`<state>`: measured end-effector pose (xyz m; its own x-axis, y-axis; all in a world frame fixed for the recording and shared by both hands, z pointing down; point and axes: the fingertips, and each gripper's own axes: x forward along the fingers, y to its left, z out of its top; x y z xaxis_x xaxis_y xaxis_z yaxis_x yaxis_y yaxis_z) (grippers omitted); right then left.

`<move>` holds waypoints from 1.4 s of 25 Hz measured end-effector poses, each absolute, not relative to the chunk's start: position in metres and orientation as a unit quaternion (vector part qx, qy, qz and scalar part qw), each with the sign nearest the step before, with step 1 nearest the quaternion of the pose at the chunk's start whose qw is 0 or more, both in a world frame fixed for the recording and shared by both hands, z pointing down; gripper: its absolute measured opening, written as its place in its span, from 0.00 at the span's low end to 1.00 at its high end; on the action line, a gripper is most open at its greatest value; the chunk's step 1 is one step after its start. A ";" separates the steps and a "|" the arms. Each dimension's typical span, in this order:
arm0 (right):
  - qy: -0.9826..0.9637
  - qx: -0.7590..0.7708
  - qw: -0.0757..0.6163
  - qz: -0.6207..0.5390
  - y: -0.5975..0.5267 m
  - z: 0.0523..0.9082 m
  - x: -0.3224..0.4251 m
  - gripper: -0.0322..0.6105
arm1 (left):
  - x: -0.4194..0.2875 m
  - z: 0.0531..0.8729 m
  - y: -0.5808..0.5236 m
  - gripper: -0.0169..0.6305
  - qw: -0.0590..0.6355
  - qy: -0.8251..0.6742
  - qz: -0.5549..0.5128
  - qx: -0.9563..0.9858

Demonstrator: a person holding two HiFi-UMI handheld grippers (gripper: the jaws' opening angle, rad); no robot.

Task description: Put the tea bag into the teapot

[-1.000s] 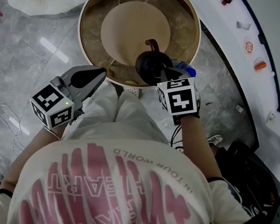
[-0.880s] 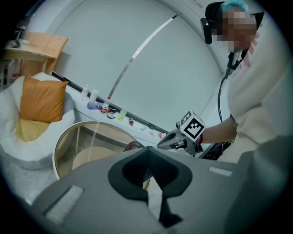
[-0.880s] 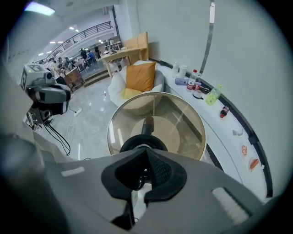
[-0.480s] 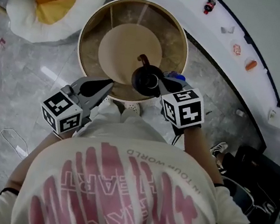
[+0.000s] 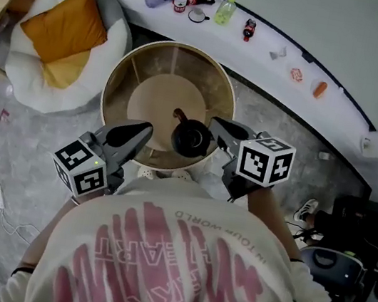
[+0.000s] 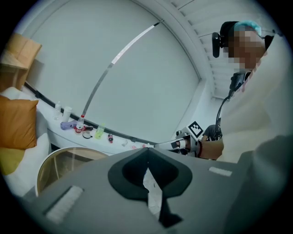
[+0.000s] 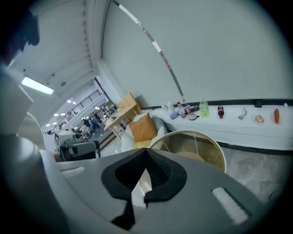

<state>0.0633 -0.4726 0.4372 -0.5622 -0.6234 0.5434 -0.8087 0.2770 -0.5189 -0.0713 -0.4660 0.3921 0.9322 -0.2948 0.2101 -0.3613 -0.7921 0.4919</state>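
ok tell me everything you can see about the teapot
The teapot is small, round-bodied and dark, almost black, with a glossy sheen. A brownish curved part, handle or spout, sticks out at its far left. It stands upright on the round glass-topped table, close to the near rim. From above, whether it has a lid on is unclear. The right gripper is close beside it and the left gripper is further off.

Below me grey marble floor. Round wooden table ahead. Orange cushion on white seat at my left. Curved white ledge behind table.
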 end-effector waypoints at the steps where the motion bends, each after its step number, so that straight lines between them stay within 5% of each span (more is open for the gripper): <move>1: -0.793 0.455 0.086 0.396 -0.477 0.427 0.066 0.06 | -0.070 0.384 -0.467 0.05 0.265 -0.169 0.062 0.947; 9: -0.811 0.437 -0.184 0.343 -0.499 0.343 0.089 0.05 | -0.082 0.364 -0.481 0.05 0.222 -0.183 0.058 0.956; 35: -0.822 0.447 -0.078 0.344 -0.474 0.388 0.069 0.06 | -0.093 0.359 -0.492 0.05 0.217 -0.200 0.037 0.955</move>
<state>0.0693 -0.4736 0.3878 -0.5884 -0.7882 0.1802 -0.6812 0.3631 -0.6357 -0.0927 -0.4923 0.3590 0.9172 -0.3662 0.1569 -0.3980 -0.8253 0.4006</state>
